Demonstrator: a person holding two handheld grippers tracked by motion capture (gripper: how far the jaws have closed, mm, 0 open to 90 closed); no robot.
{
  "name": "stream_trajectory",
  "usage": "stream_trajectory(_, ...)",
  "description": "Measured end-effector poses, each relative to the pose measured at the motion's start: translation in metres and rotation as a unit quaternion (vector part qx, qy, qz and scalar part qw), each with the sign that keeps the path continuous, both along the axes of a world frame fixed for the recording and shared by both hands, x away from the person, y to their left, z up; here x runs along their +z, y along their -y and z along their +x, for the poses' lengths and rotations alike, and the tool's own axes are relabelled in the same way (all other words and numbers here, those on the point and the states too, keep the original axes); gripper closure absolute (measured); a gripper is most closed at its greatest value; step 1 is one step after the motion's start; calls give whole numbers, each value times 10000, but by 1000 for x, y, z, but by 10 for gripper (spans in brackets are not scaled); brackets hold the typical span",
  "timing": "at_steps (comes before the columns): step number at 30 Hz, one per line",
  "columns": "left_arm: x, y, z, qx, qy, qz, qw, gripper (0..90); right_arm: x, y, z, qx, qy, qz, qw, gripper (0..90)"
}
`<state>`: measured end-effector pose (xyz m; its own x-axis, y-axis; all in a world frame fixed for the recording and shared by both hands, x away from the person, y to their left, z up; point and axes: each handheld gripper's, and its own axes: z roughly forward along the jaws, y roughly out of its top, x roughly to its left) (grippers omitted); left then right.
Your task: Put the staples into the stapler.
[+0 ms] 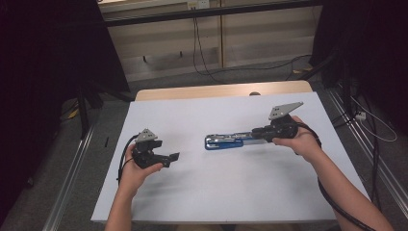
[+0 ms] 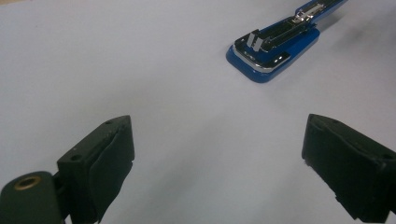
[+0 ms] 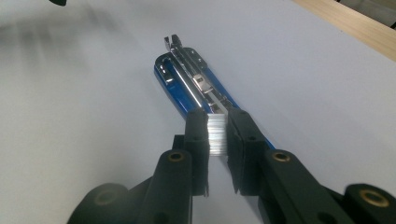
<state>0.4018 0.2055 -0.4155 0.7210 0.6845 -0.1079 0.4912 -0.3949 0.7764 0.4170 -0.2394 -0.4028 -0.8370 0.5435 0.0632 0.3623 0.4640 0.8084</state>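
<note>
A: Counter [image 1: 192,192] first, white sheet over it. Blue stapler [image 1: 223,141] lies opened flat near the middle, long axis running 9 to 3 o'clock in the high view.

B: Handling?

A: My guess: stiff metal and plastic, fairly heavy for its size, glossy so a bit slippery. Hinged, so it may flop if lifted by one end. Best hold looks like across the narrow sides of the base.

B: Right gripper [image 3: 217,135]?

A: Narrow, pinched on a strip of staples [image 3: 216,134], silvery block between the pads, right over the stapler's open channel at its 3 o'clock end. Strip seems brittle, can snap or shed, so go light.

B: Left gripper [image 1: 169,159]?

A: Wide, holding nothing, hovering low. Stapler sits well apart at its 2 o'clock, in the left gripper view too [image 2: 273,49].
</note>
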Motion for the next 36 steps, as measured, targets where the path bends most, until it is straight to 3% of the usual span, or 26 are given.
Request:
stream_trajectory(22,-3,-11,-8,93,-9,74,9999,95,4,-9,14,160,52,20,9999,792)
stream_trajectory(36,-3,-16,-10,149,29,50,9999,95,4,-25,26,388,52,-1,9992,792)
